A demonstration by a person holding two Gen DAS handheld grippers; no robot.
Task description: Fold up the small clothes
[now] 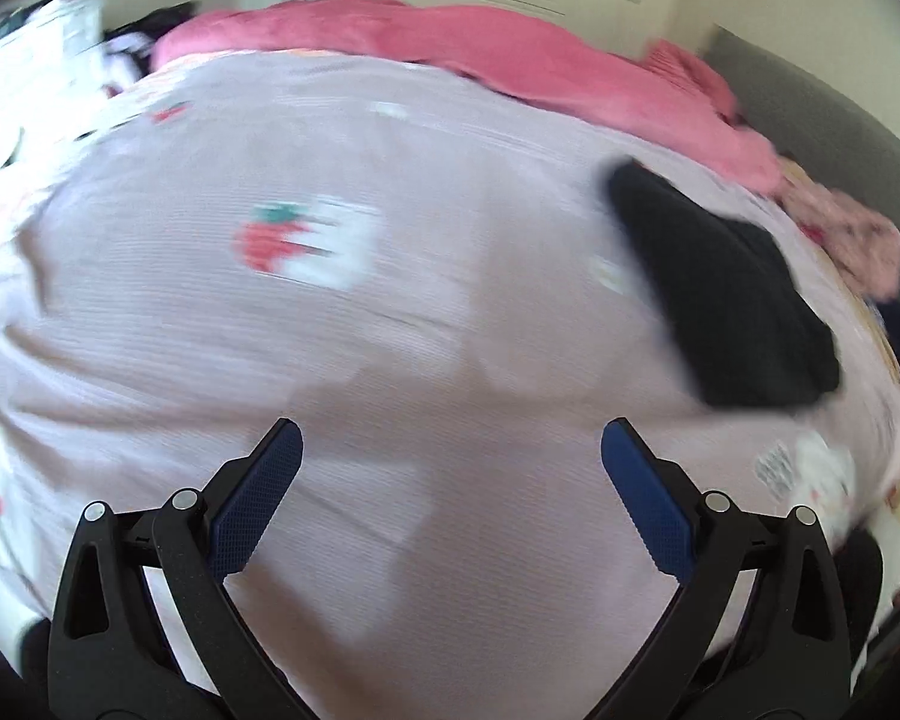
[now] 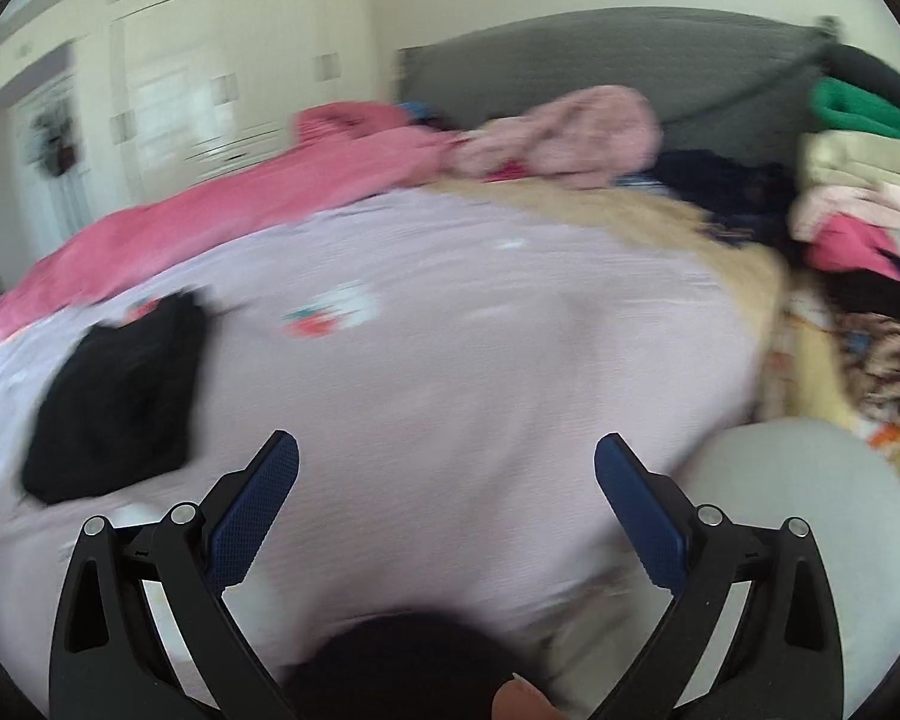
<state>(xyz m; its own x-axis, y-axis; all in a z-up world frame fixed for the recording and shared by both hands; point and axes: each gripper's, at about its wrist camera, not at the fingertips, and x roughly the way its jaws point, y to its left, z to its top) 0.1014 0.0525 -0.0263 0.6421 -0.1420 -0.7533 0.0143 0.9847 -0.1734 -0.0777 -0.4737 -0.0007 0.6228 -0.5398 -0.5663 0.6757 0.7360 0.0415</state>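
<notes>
In the left wrist view, the left claw (image 1: 451, 444) is held spread and empty above the pale pink strawberry-print bedsheet (image 1: 390, 360), and the small black folded garment (image 1: 726, 294) is seen lying flat beyond its right finger, probably set aside as finished. In the right wrist view, the right claw (image 2: 447, 456) is likewise spread with nothing in it, the same black garment (image 2: 120, 396) lying to its left; everything is smeared by motion blur, so its folds cannot be judged.

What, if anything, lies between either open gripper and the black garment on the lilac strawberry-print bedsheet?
Nothing visible does. Only bare lilac strawberry-print bedsheet separates the left gripper from the black garment; likewise the right gripper and that garment. Both grippers are open and empty.
</notes>
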